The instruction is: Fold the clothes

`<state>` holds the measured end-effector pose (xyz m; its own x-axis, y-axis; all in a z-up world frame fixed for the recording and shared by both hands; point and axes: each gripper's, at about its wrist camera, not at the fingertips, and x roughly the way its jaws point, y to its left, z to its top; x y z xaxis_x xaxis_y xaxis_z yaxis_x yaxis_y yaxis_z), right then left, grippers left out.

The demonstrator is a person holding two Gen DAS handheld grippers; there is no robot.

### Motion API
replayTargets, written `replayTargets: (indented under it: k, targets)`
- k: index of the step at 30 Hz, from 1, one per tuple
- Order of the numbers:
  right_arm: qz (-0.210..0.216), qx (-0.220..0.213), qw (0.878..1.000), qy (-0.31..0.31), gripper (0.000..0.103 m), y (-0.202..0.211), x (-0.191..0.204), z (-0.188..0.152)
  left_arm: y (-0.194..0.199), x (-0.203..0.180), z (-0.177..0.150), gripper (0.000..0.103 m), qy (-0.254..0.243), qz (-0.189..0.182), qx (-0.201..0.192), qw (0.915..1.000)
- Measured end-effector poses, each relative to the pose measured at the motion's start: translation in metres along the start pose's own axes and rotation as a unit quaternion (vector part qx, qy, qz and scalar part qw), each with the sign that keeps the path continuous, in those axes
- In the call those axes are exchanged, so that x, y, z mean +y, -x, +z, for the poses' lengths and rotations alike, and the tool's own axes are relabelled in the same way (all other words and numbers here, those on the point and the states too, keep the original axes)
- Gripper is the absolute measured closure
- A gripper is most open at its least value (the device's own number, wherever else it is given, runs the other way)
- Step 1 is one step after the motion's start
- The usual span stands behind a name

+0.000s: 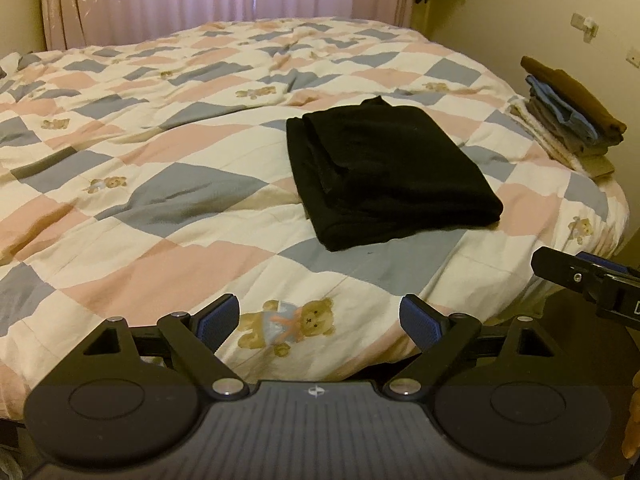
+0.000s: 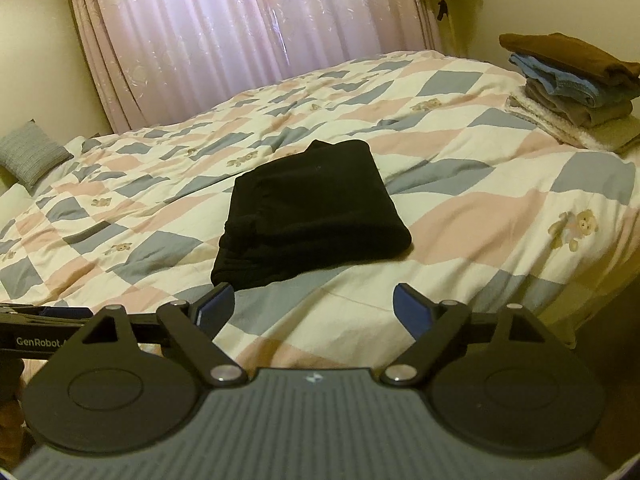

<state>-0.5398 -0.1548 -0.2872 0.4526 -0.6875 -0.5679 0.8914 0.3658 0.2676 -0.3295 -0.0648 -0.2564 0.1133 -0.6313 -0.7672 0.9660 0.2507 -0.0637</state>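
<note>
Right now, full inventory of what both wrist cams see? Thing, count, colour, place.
folded garment: one, black, lying on the quilt just ahead of both tongs, touched by neither.
stack of folded clothes: one pile, brown on top, then blue, grey and cream layers, at the bed's far right edge.
quilt: one, cream with pink and grey-blue diamonds and teddy bears, covering the bed.
cushion: one, grey, far left end of the bed.
curtain: pink, sheer, behind the bed.
wall fittings: a few, pale, on the right wall; type unclear.
left tongs: black, blue pads, open, empty.
right tongs: black, blue pads, open, empty.
</note>
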Motion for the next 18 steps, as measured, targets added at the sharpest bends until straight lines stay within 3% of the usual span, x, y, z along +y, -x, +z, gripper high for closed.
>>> replayTargets:
  k: [10,18]
  targets:
    - [-0.016,0.022,1.000,-0.010,0.016,-0.022,-0.023,0.011,-0.026,0.003,0.017,0.012,0.016,-0.008,0.019,0.9997]
    - [-0.012,0.041,0.999,0.015,0.016,-0.046,-0.011,0.020,-0.041,0.012,0.024,0.012,0.025,0.005,0.032,0.9992]
